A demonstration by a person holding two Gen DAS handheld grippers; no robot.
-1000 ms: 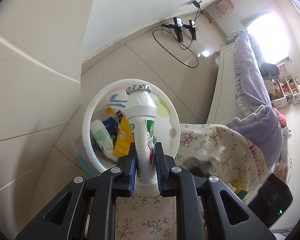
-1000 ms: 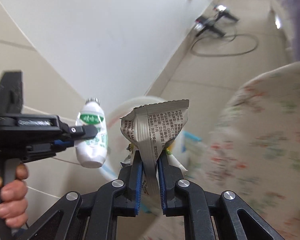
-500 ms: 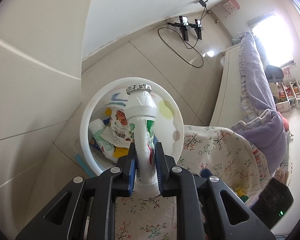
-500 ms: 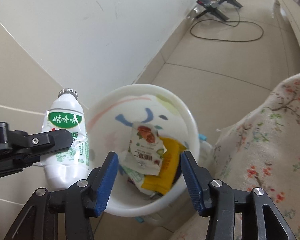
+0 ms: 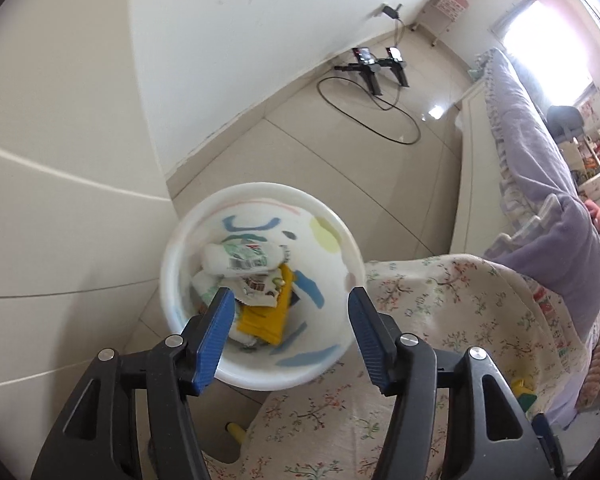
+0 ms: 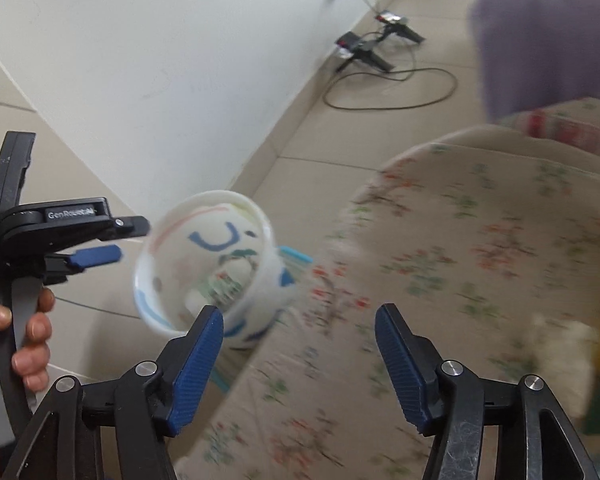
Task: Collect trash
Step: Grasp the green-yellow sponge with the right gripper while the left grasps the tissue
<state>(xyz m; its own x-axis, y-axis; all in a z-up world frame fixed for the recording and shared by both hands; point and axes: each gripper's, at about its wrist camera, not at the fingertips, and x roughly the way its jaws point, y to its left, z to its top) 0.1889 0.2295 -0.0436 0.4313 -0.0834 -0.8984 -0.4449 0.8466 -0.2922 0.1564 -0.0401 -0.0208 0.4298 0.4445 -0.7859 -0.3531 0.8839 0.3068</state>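
I have the left gripper (image 5: pixel 288 332) poised over the white bin (image 5: pixel 352 248), which stands on the floor against the floral-covered tabletop (image 5: pixel 440 304) so trash can drop straight in. Its jaws are opening with nothing between them. The white bottle (image 5: pixel 242 258) lies on its side inside, on top of a printed wrapper (image 5: pixel 260 292) and a yellow packet (image 5: pixel 266 316). My right gripper (image 6: pixel 300 354) hangs over the tabletop edge, jaws also opening and empty, the view blurred.
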